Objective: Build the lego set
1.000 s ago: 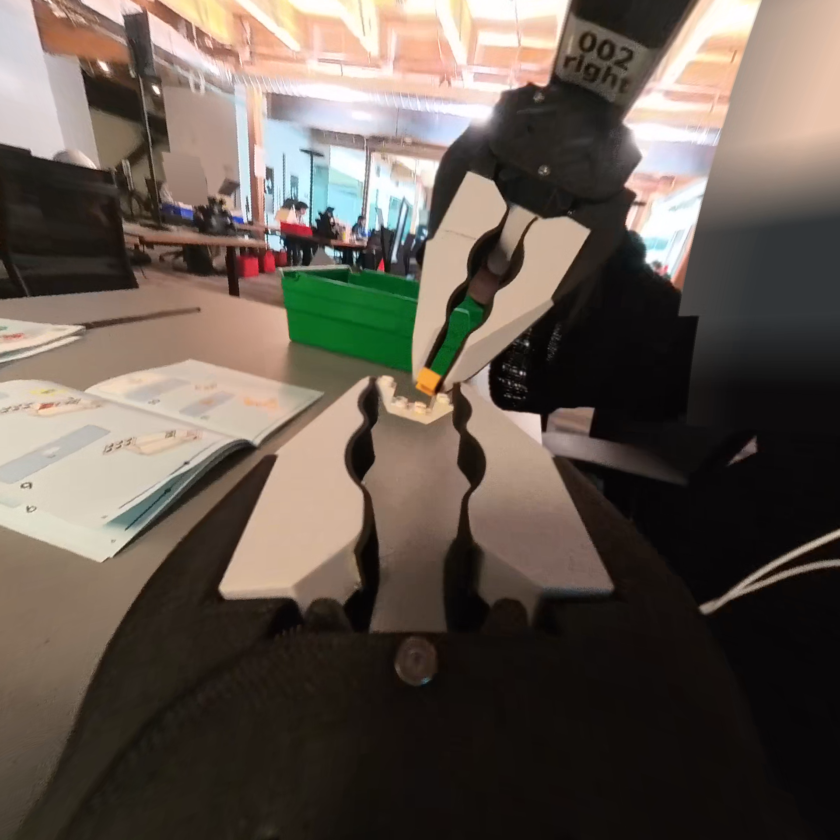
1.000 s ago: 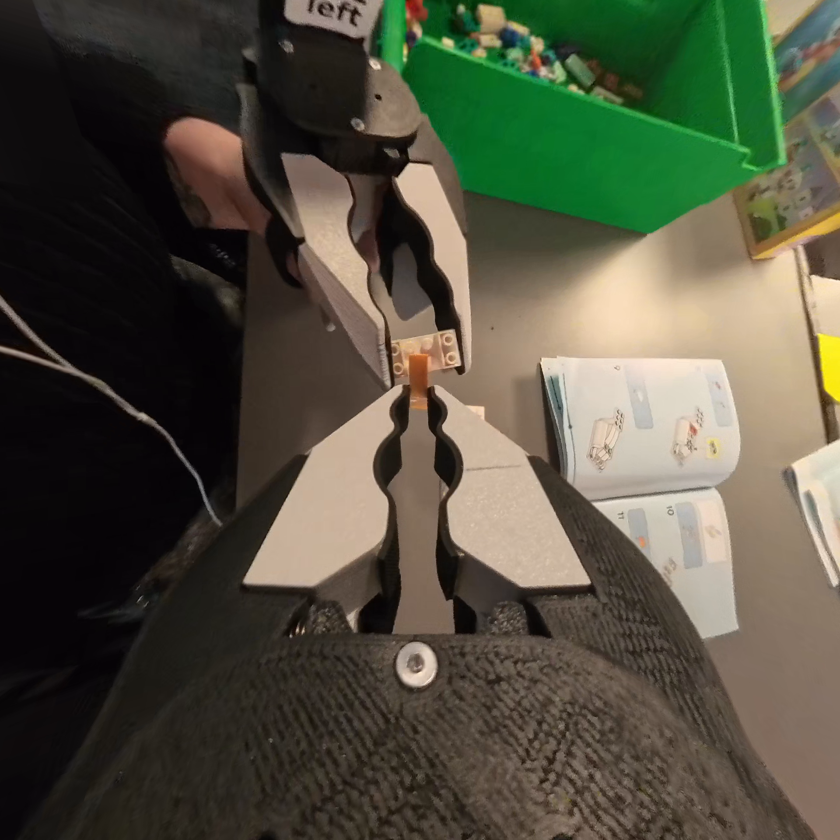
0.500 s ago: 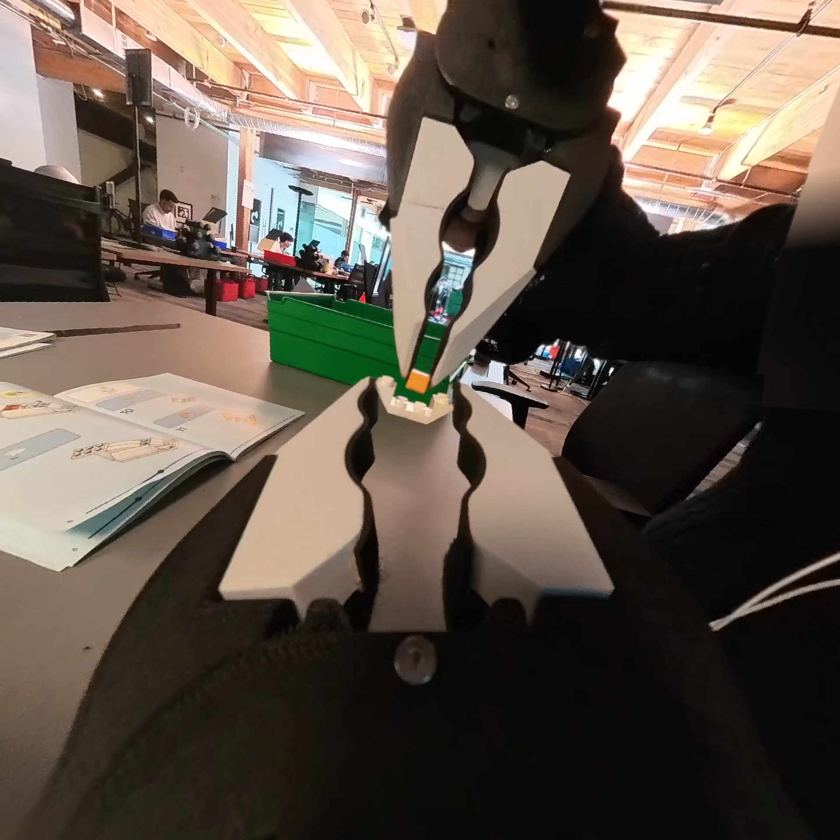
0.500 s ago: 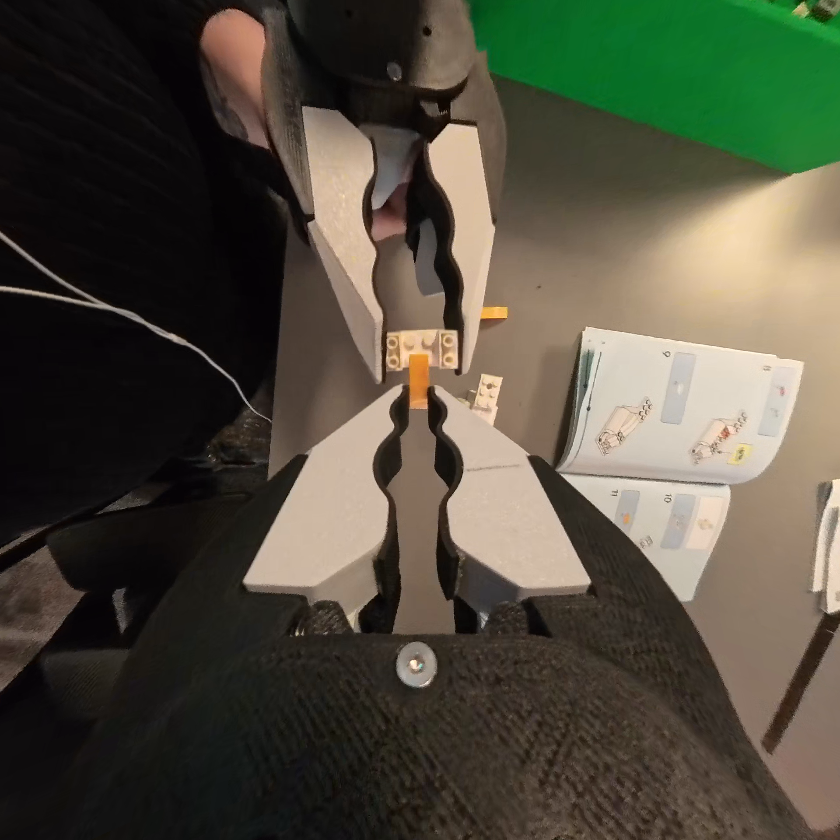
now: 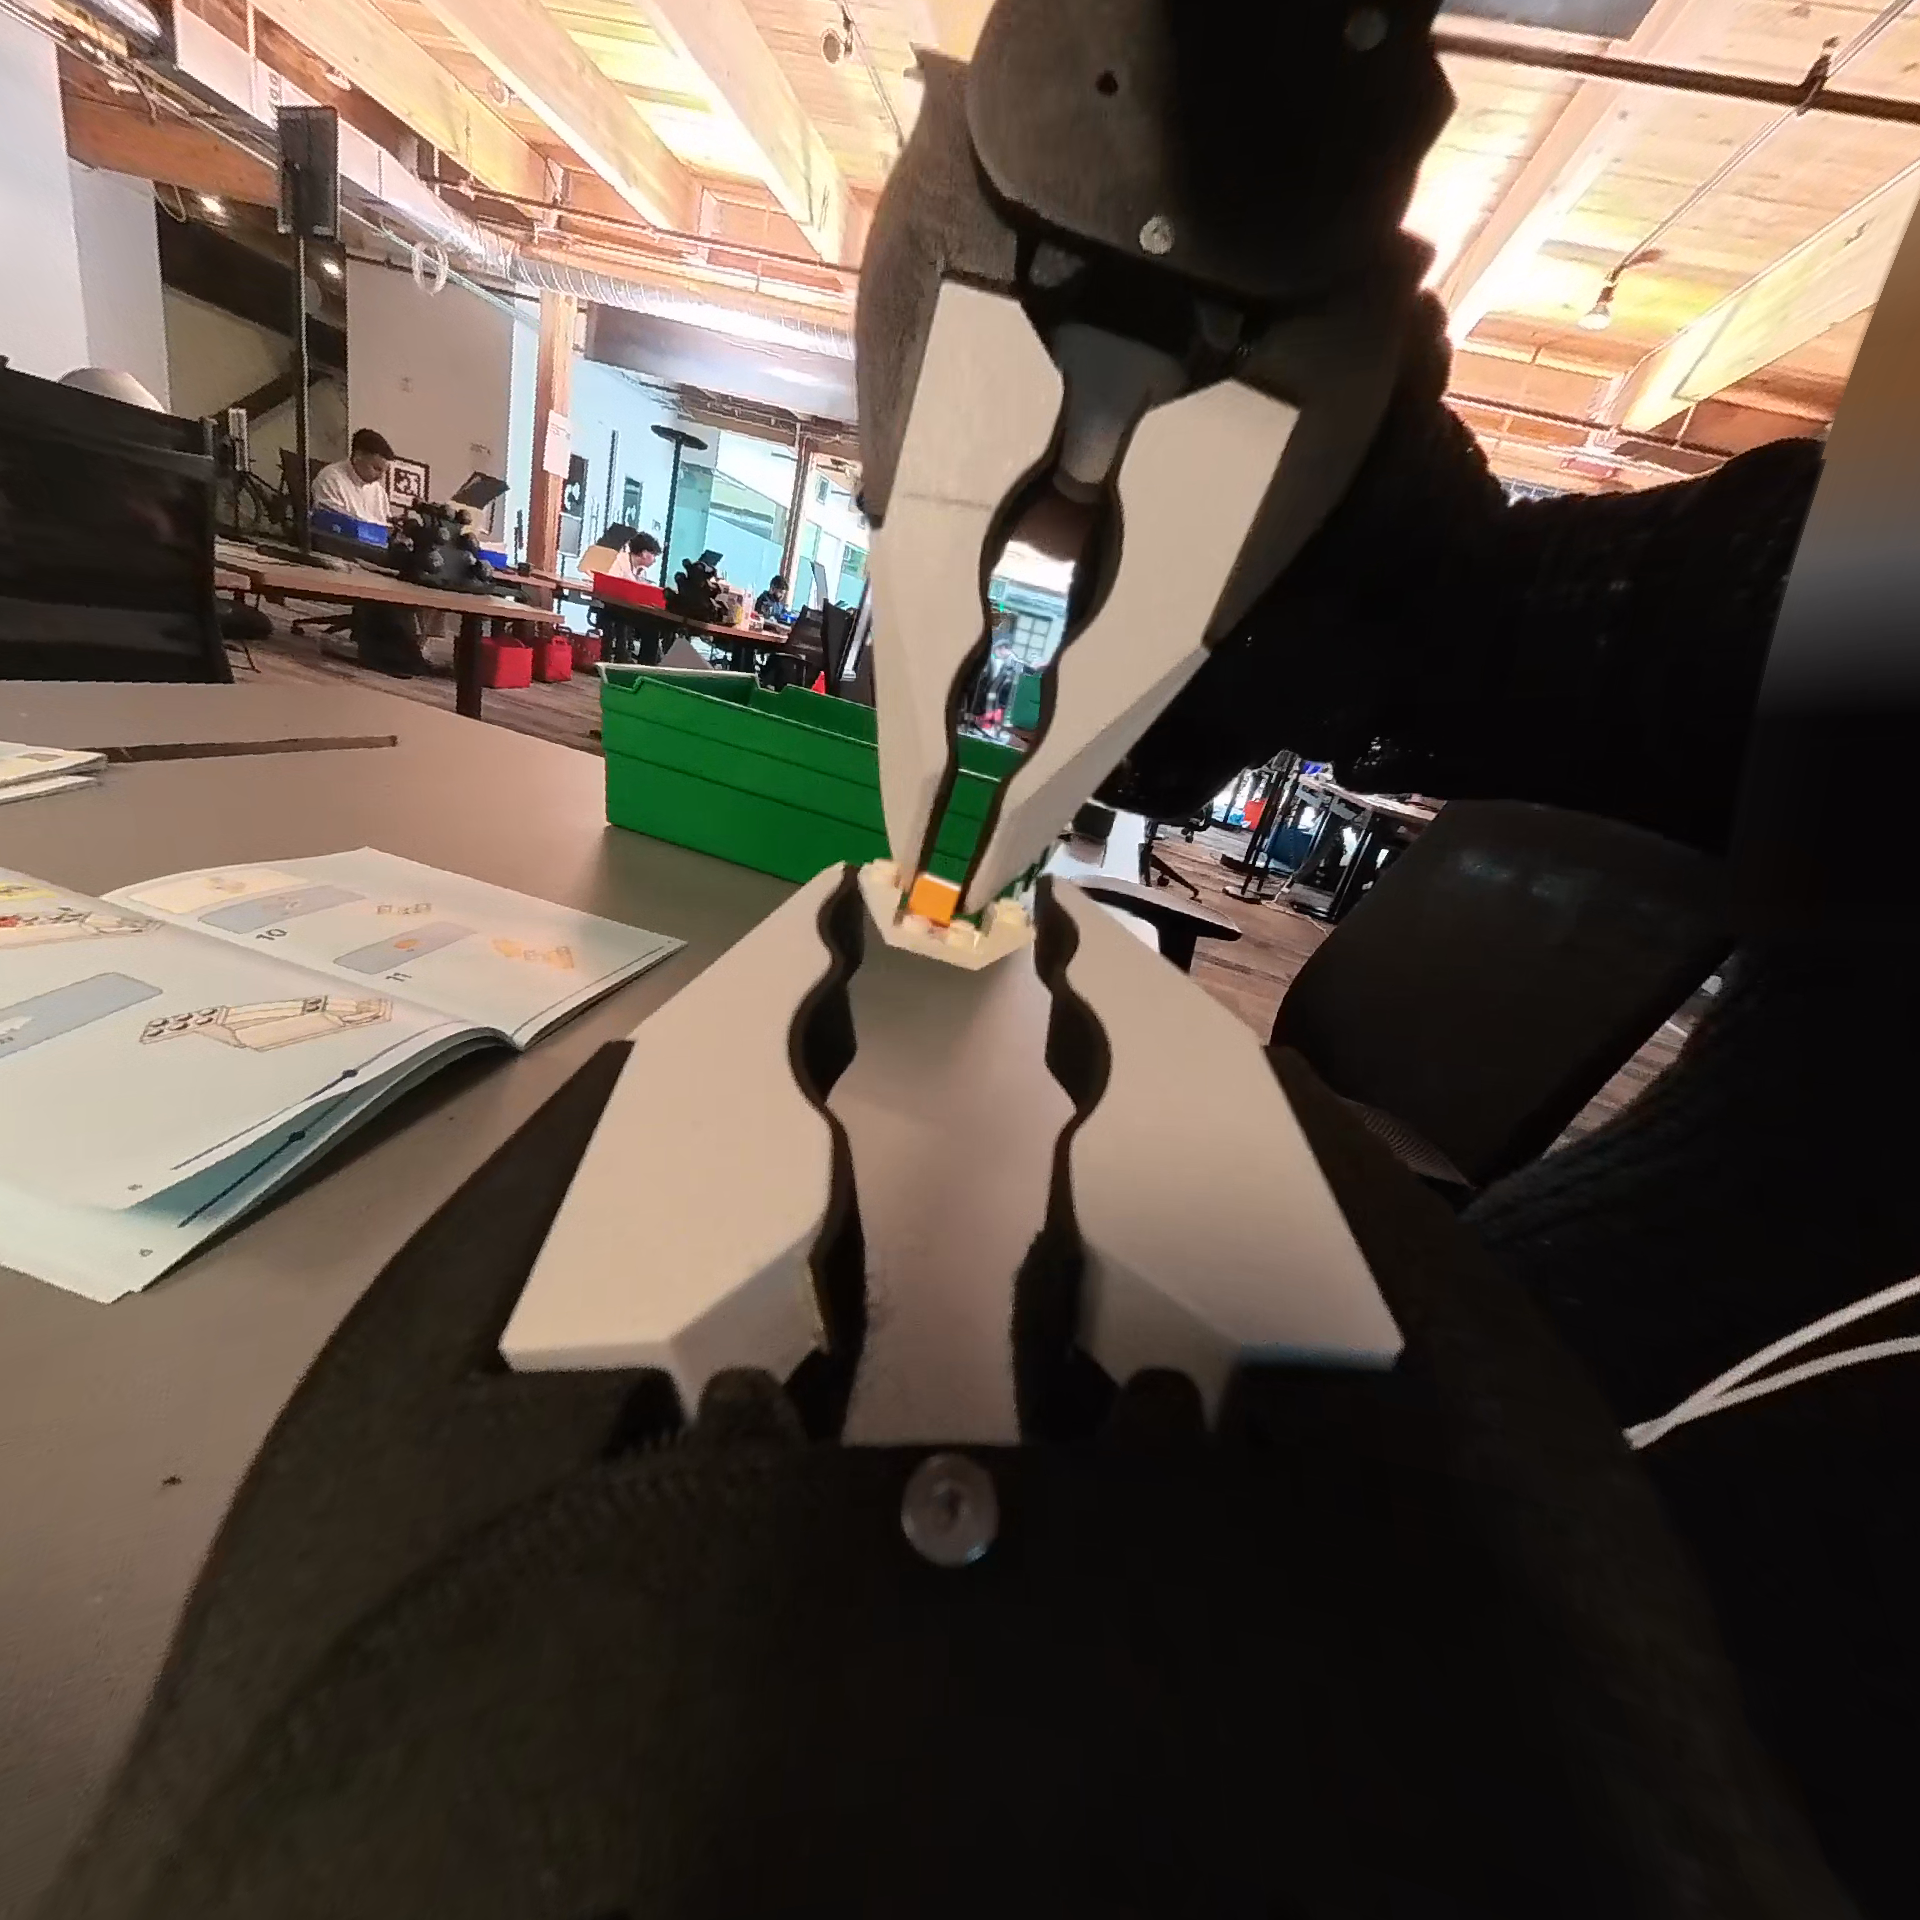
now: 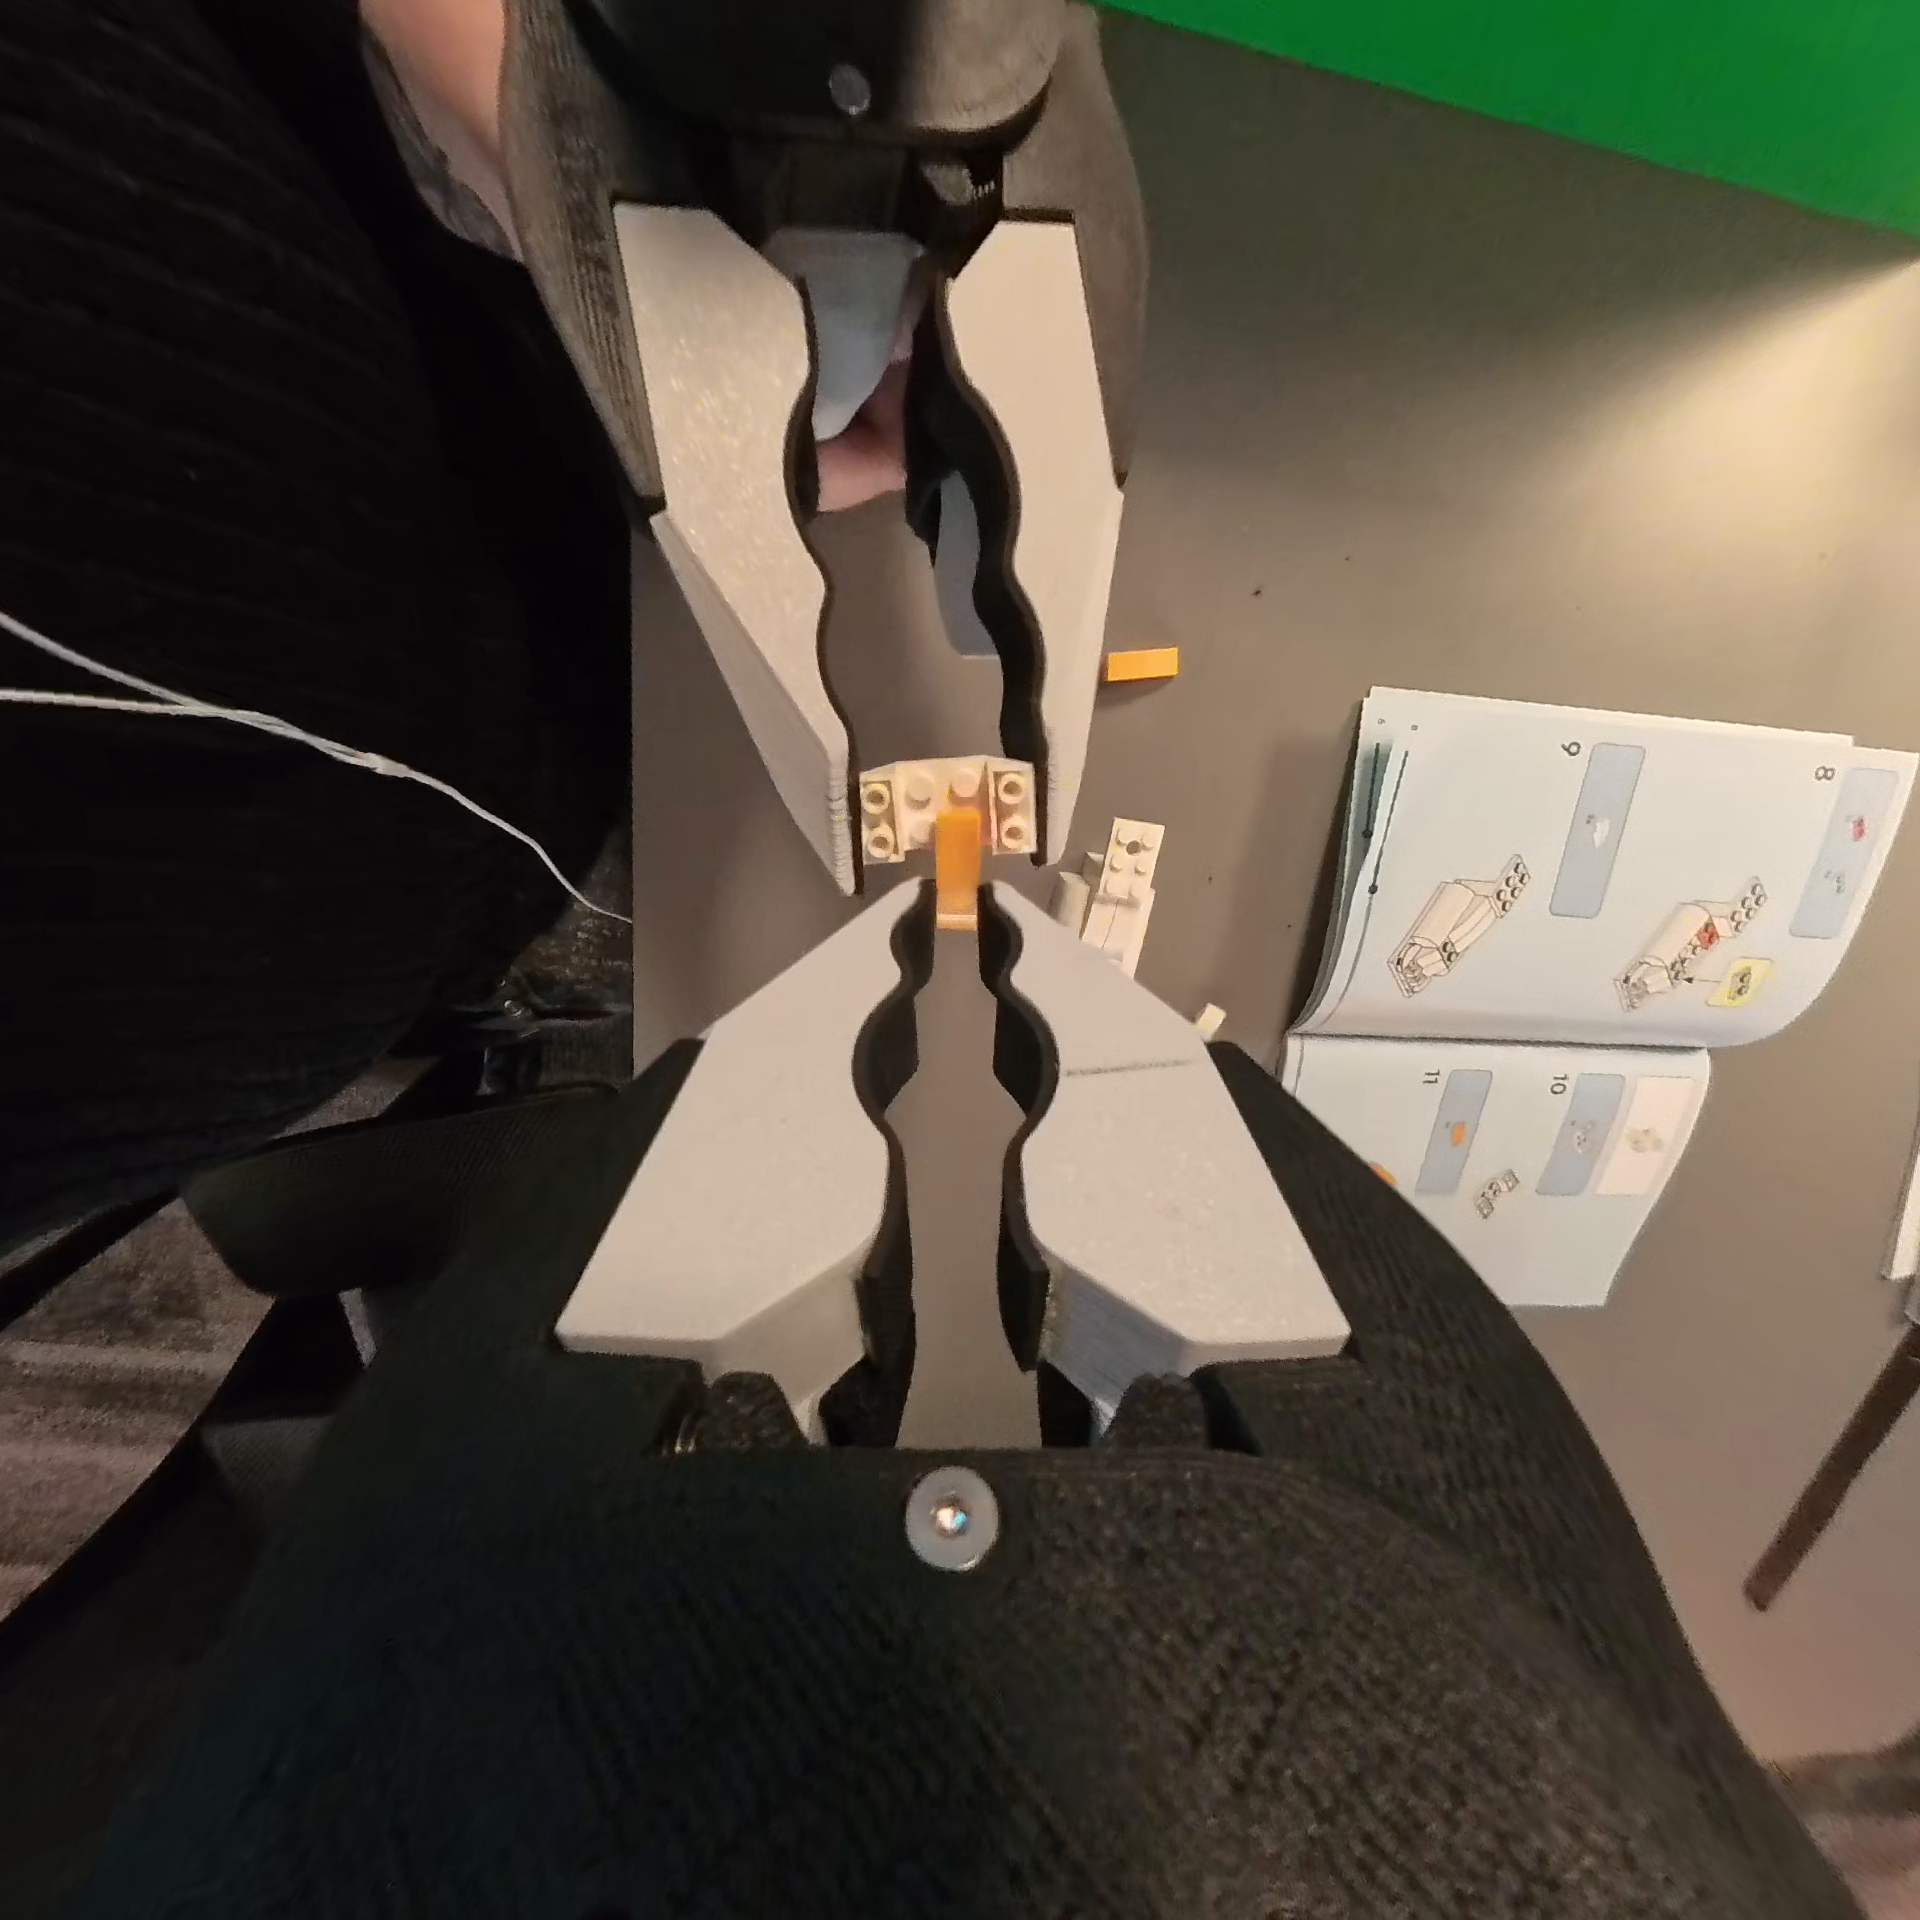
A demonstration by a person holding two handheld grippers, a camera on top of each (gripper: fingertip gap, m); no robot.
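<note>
My left gripper (image 5: 945, 914) is shut on a small white studded Lego piece (image 5: 961, 940) and holds it above the grey table near its edge. The same white piece (image 6: 894, 821) shows in the right wrist view between the left gripper's fingers (image 6: 769, 644). My right gripper (image 6: 956, 894) is shut on a thin orange Lego piece (image 6: 958, 862) and points down at the white one. The orange piece's end (image 5: 932, 896) rests on the middle of the white piece's studded top.
A green bin (image 5: 748, 769) of bricks stands on the grey table (image 6: 1455, 468) behind. An open instruction booklet (image 6: 1621, 935) lies to the side. A white partial build (image 6: 1112, 883) and a loose orange tile (image 6: 1141, 665) lie on the table below the grippers. Both grippers' tips are close together, under 4 cm apart. The loose orange tile (image 6: 1141, 665) is about 12 cm from both grippers' fingertips.
The right gripper has come lower and more upright, bringing the orange piece from just above the white piece down onto its studs. Both views have shifted slightly.
</note>
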